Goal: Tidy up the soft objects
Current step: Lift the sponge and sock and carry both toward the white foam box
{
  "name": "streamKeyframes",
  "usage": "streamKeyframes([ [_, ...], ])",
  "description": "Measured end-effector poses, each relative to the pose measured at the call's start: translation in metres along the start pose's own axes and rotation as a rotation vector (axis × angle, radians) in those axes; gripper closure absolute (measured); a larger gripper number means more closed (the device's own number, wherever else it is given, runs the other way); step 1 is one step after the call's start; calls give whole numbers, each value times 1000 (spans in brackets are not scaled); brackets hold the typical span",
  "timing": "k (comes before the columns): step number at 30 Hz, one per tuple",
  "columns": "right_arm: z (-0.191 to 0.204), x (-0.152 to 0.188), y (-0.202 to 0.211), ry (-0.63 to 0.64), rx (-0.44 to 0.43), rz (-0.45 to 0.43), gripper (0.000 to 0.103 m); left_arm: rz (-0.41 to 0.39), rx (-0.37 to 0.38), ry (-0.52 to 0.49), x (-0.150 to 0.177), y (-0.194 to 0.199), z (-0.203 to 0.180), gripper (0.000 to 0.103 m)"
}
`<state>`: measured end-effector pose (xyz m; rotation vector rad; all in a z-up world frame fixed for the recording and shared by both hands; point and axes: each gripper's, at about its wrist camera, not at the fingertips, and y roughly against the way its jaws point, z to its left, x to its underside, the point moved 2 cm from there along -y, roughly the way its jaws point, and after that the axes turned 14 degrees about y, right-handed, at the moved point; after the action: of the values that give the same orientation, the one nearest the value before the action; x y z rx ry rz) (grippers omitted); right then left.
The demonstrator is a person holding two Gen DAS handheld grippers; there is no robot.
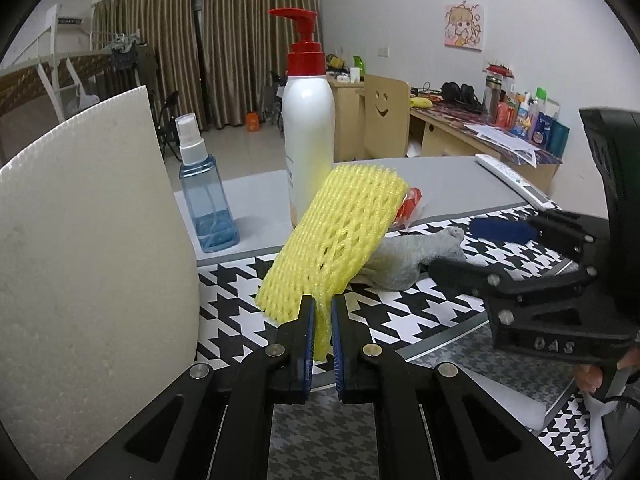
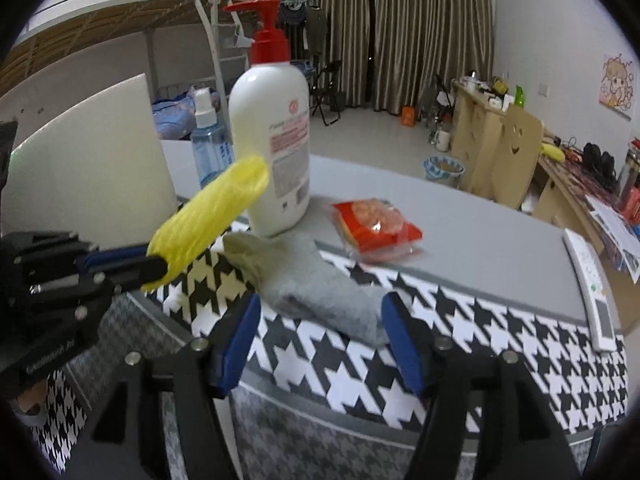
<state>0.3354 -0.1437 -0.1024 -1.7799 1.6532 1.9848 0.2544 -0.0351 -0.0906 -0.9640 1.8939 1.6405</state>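
Above mat: left gripper (image 1: 323,312) clamps foam net (image 1: 334,236) | right gripper (image 2: 320,328) spread, straddling sock (image 2: 320,292)

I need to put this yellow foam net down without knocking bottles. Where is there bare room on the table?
Free: the grey tabletop between the red snack packet and the white remote, and the houndstooth cloth right of the grey sock. Crowded: the back left, where the pump bottle, spray bottle and white board stand close together, the sock lying just in front.
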Motion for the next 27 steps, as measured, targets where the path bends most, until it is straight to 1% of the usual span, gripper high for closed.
streamKeyframes([
  [2, -2, 0, -11, -2, -18, 37, 36, 2, 4, 2, -1, 1, 1, 94],
  [5, -7, 3, -21, -17, -23, 69, 36, 1, 12, 7, -1, 3, 2, 94],
  [10, -11, -4, -29, -9, -55, 71, 36, 7, 18, 9, 0, 3, 2, 94],
  [15, -5, -3, -37, 23, -40, 86, 36, 4, 31, 11, 0, 6, 2, 94],
  [19, -3, 0, -41, 27, -35, 98, 36, 19, 38, 24, 0, 4, 4, 94],
  [20, -3, -1, -40, 25, -35, 98, 38, 19, 39, 26, 0, 5, 4, 94],
  [21, -4, 0, -39, 22, -36, 94, 45, 17, 39, 27, 0, 5, 4, 94],
  [22, -4, 0, -39, 21, -39, 94, 49, 15, 39, 26, 0, 6, 4, 94],
  [24, -5, 1, -39, 13, -41, 102, 69, 10, 42, 24, 0, 7, 3, 94],
  [26, -6, 2, -40, 9, -38, 110, 77, 8, 42, 21, 0, 8, 3, 94],
  [27, -6, 2, -39, 11, -39, 112, 83, 8, 43, 22, 0, 8, 3, 94],
])
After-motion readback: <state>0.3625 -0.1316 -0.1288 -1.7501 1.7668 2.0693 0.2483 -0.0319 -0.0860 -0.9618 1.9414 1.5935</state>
